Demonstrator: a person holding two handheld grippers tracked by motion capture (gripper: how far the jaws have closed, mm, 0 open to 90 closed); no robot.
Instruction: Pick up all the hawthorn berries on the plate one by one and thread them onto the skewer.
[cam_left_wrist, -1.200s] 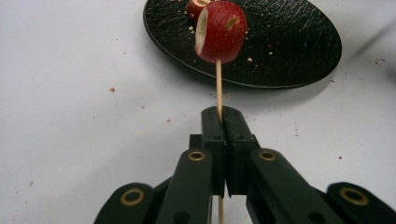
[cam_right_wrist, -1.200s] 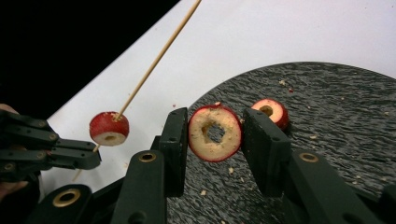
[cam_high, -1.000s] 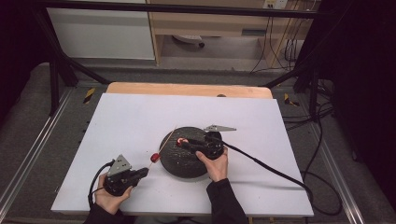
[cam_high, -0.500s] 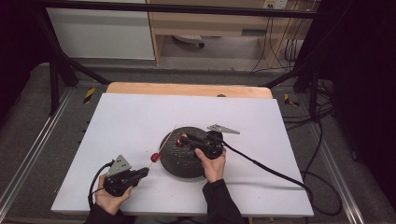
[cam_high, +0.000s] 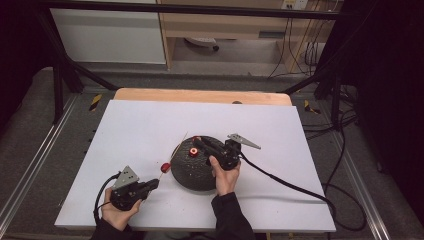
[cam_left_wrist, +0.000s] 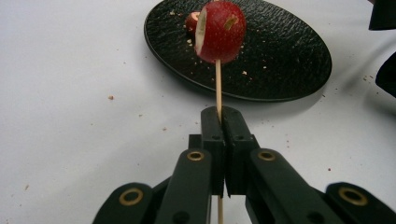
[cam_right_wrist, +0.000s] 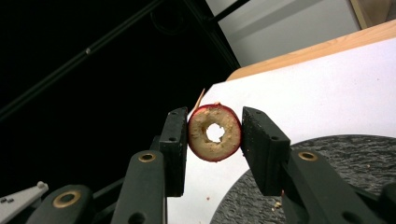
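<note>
A thin wooden skewer (cam_left_wrist: 218, 88) carries a red fruit piece (cam_left_wrist: 220, 31) near its far end, and my left gripper (cam_left_wrist: 219, 116) is shut on the stick below it. In the high view that gripper (cam_high: 154, 184) lies at the front left, with the fruit piece (cam_high: 165, 167) just left of the black plate (cam_high: 190, 177). My right gripper (cam_right_wrist: 215, 127) is shut on a red cored fruit ring (cam_right_wrist: 215, 133), cut face toward the camera. Seen from above, the right gripper (cam_high: 196, 147) holds the ring (cam_high: 193, 151) over the plate's far left part. Another red bit (cam_left_wrist: 190, 21) lies on the plate (cam_left_wrist: 280, 56).
The white board (cam_high: 150, 120) has crumbs scattered around the plate. A wooden table edge (cam_high: 200, 95) runs along the far side. The right gripper's cable (cam_high: 290, 182) trails off to the right front. Black frame poles and cables stand beyond the table.
</note>
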